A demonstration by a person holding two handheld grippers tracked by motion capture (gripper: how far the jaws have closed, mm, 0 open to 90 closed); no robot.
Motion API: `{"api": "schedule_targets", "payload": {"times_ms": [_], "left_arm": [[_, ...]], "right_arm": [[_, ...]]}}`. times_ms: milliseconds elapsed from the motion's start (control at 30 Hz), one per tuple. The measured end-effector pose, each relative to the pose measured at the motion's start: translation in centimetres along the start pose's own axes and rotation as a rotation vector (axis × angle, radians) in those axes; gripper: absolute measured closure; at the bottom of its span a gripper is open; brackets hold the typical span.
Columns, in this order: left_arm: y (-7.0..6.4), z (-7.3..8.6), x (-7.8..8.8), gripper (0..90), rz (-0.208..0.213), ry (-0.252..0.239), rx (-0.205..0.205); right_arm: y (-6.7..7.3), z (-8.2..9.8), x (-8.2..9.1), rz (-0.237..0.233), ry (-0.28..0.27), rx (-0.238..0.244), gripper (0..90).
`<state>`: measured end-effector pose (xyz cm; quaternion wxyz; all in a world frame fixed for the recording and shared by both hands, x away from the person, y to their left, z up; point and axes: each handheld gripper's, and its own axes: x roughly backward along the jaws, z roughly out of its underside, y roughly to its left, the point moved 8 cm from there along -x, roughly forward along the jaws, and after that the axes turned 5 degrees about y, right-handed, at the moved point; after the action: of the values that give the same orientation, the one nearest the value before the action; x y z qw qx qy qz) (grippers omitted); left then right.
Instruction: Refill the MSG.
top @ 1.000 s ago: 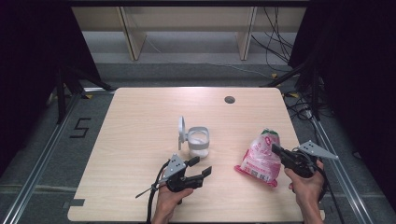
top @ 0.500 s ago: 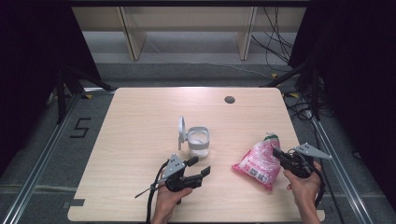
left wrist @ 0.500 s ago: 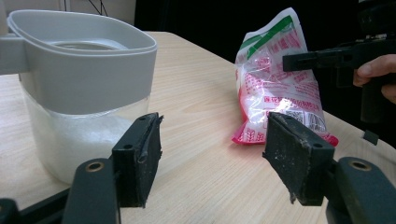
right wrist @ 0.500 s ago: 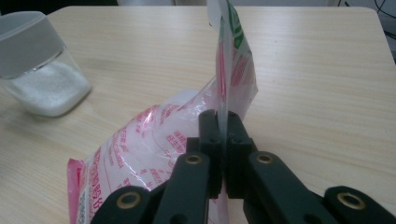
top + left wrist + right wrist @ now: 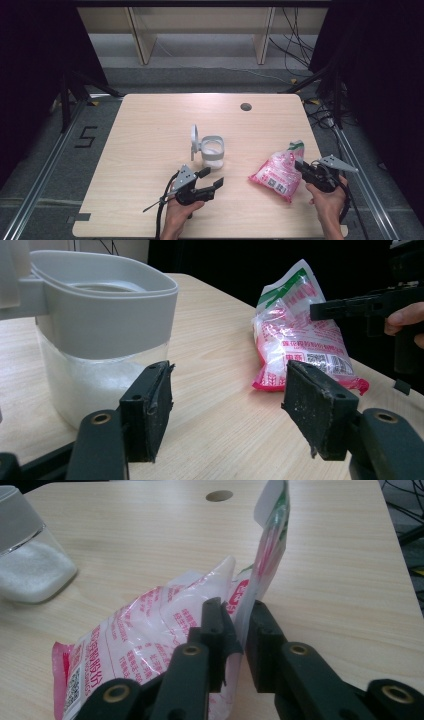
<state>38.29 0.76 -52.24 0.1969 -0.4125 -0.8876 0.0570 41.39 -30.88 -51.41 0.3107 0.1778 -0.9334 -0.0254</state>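
On desk [image 5: 135, 150], right half, near front edge: lying on its side, pink-and-white plastic bag [image 5: 278, 173], green-striped top flap sticking up. Reaching into bag's upper flap from the right, right hand-held gripper [image 5: 301, 168]; flap passing between the narrowly parted jaws, which have just been opening; seen in right gripper view [image 5: 234, 630], slight gap at the film, pads not clearly pressing. Resting low near front centre, left hand-held gripper [image 5: 212, 179], standing wide, holding nothing. Sitting just beyond it, grey-rimmed container [image 5: 212, 151] of white grains, lid flipped upright. Lying well right of left hand-held gripper, bag.
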Motion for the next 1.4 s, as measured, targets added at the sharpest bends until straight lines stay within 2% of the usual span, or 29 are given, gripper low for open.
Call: {"api": "schedule_targets", "payload": {"times_ms": [33,67,100,133,167,200,233,267,300,333,433,500,533,567,600,633,667,700,767,800,1033,1067,1100,1133,1267,1300,1333,1367,1400], "left_arm": [[0.0,0.0,0.1,35.2,-0.009,0.0,0.005],[0.0,0.0,0.1,35.2,-0.009,0.001,0.001],[0.1,0.1,0.2,35.2,-0.015,0.005,-0.001],[0.2,0.1,0.2,35.2,-0.023,0.007,0.0],[0.3,0.0,0.3,35.2,-0.024,0.005,-0.003],[0.4,0.0,0.3,35.2,-0.018,-0.005,0.005],[0.5,0.0,0.5,35.2,-0.028,0.002,0.004],[0.5,-0.1,0.4,35.3,-0.025,-0.01,0.012],[0.6,0.0,0.6,35.3,-0.031,0.004,0.003],[0.6,0.0,0.5,35.3,-0.031,0.001,0.006],[0.5,0.0,0.6,35.3,-0.03,0.0,0.004],[0.6,0.0,0.6,35.3,-0.032,0.001,0.005],[0.6,0.0,0.6,35.3,-0.033,0.002,0.004],[0.7,0.0,0.6,35.4,-0.032,0.004,-0.002],[0.7,0.0,0.6,35.4,-0.033,0.004,0.001],[0.8,0.0,0.6,35.4,-0.037,0.006,0.004],[0.8,0.0,0.7,35.4,-0.041,0.009,0.008],[0.9,-0.1,0.7,35.4,-0.041,0.004,0.012],[0.9,-0.3,0.6,35.4,-0.025,-0.006,0.01],[1.0,-0.3,0.7,35.4,-0.04,0.0,0.008],[1.6,-0.5,1.1,37.7,-0.061,0.001,0.002],[1.7,-0.5,1.2,38.5,-0.067,0.004,-0.007],[1.8,-0.5,1.2,39.4,-0.072,0.004,-0.007],[2.0,-0.5,1.4,40.2,-0.079,0.011,-0.019],[2.5,-0.7,1.6,44.2,-0.091,0.007,-0.028],[2.6,-0.8,1.8,45.9,-0.101,0.005,-0.02],[2.7,-0.9,1.9,48.3,-0.101,0.007,-0.034],[2.8,-0.9,2.1,50.7,-0.1,0.004,-0.035],[2.8,-1.1,2.2,53.2,-0.092,0.001,-0.04]], "right_arm": [[-0.1,0.0,0.2,-0.018,0.009,0.003,72.5],[-0.4,0.1,0.3,0.022,0.004,-0.017,69.2],[-0.4,0.1,0.5,0.029,-0.001,-0.051,68.3],[-0.6,0.1,0.7,0.017,-0.004,-0.03,67.0],[-0.5,0.2,0.9,0.032,-0.023,-0.056,64.6],[-0.9,0.3,1.2,0.062,-0.02,-0.026,62.3],[-0.6,0.2,1.6,0.067,-0.04,-0.069,60.4],[-0.7,0.1,1.9,0.076,-0.05,-0.078,59.8],[-0.5,-0.1,2.2,0.052,-0.075,-0.085,59.7],[-0.6,0.0,2.4,0.072,-0.064,-0.078,59.2],[-0.3,-0.1,2.5,0.053,-0.084,-0.063,58.5],[0.3,0.2,2.5,0.04,-0.071,-0.082,57.2],[0.1,0.1,2.4,0.045,-0.078,-0.047,56.1],[0.6,0.1,2.4,0.031,-0.074,-0.079,55.5],[0.9,0.0,2.5,0.007,-0.076,-0.067,54.8],[1.0,0.0,2.4,0.025,-0.083,-0.041,53.4],[1.4,-0.1,2.4,0.003,-0.078,-0.03,52.9],[2.0,-0.1,2.2,-0.013,-0.093,-0.054,52.8],[2.8,0.1,1.9,-0.034,-0.06,-0.007,51.6],[3.5,0.2,1.8,-0.053,-0.056,-0.032,50.6],[6.1,0.6,1.0,-0.106,-0.013,0.045,45.8],[6.6,0.8,1.0,-0.116,-0.001,0.03,45.5],[6.5,0.9,0.8,-0.11,0.005,0.074,45.2],[7.0,1.0,0.7,-0.121,0.007,0.057,44.8],[7.5,1.4,0.5,-0.124,0.028,0.086,44.2],[7.3,1.3,0.4,-0.128,0.02,0.122,44.2],[7.7,1.6,0.5,-0.126,0.037,0.087,44.1],[7.7,1.6,0.5,-0.124,0.049,0.089,44.1],[7.5,1.5,0.4,-0.134,0.03,0.116,44.0]]}}
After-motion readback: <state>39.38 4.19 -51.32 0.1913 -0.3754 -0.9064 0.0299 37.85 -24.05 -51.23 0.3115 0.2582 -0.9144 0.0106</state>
